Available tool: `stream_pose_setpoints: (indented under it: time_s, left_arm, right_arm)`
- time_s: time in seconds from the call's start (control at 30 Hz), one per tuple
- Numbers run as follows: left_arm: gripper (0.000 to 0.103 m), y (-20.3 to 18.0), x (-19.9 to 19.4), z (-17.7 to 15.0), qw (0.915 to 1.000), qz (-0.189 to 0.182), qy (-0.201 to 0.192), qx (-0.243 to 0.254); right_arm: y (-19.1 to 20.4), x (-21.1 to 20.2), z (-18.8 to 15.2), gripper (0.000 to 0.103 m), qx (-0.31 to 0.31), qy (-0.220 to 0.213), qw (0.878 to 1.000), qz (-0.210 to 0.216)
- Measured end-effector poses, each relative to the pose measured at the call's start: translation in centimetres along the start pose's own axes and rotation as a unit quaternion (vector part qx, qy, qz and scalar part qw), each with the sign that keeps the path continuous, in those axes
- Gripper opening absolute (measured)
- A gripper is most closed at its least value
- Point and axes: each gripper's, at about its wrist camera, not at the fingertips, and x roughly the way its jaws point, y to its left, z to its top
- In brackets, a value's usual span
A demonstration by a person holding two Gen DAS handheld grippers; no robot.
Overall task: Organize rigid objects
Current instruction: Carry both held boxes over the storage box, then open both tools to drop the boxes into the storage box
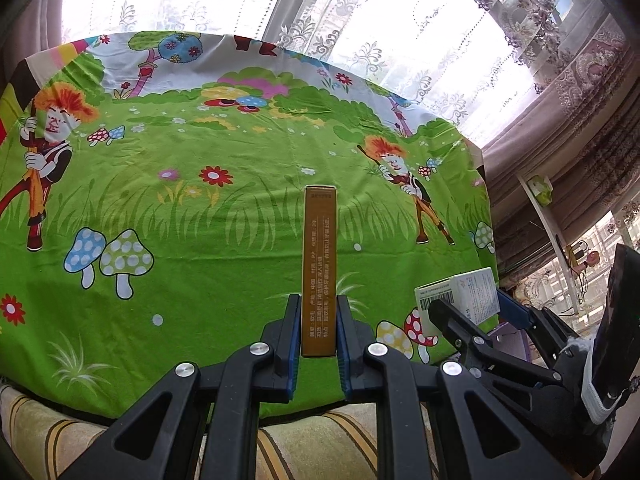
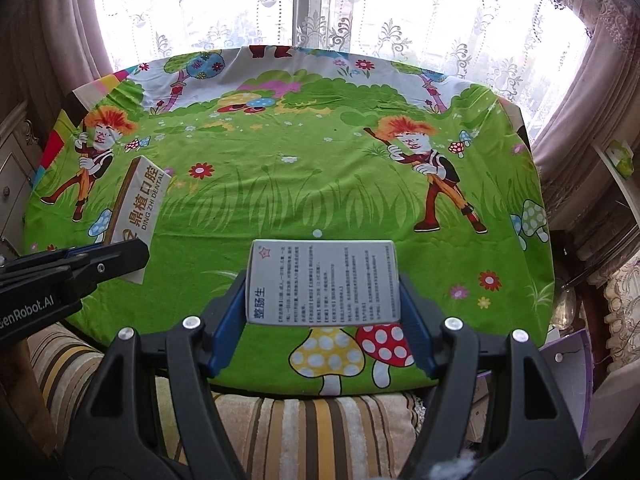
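Note:
My left gripper (image 1: 318,300) is shut on a long gold-and-white dental box (image 1: 319,268), held edge-up above the near edge of the table; the box also shows in the right wrist view (image 2: 138,204), with the left gripper (image 2: 120,258) at far left. My right gripper (image 2: 323,284) is shut on a white medicine box (image 2: 323,283) with printed text, held flat above the near edge. This box (image 1: 464,294) and the right gripper (image 1: 476,312) also show at the right of the left wrist view.
The table wears a green cartoon cloth (image 2: 304,168) with mushrooms and flowers. A striped cushion (image 2: 312,432) lies below the near edge. Lace curtains (image 2: 360,8) hang behind. A purple container (image 2: 568,364) sits at lower right. A shelf (image 1: 540,200) stands to the right.

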Motion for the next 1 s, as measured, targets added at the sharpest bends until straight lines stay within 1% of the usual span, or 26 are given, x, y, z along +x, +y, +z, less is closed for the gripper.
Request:
stream_pose_setpoints:
  time_s: [0.27,0.47,0.73,0.87,1.0]
  left_arm:
    - [0.016,-4.3,-1.3,-2.8,0.9989,-0.019,0.008,0.043]
    - [0.016,-8.1,-1.7,-5.2,0.9955,-0.037,0.020,0.084]
    - [0.016,-12.7,-1.8,-8.2,0.9886,-0.052,0.036,0.137]
    - [0.016,-15.1,-1.1,-9.8,0.9837,-0.065,0.057,0.158]
    - [0.016,-17.2,-0.5,-11.2,0.9785,-0.072,0.070,0.181]
  right_arm:
    - [-2.7,-3.7,-3.2,0.073,0.023,-0.006,0.999,-0.021]
    - [-5.8,-6.6,-5.9,0.073,0.055,-0.010,0.997,-0.045]
    - [-9.5,-10.3,-8.9,0.073,0.093,-0.020,0.992,-0.077]
    - [-10.9,-11.5,-10.1,0.073,0.109,-0.023,0.989,-0.097]
    - [-12.6,-12.4,-11.4,0.073,0.124,-0.021,0.985,-0.119]
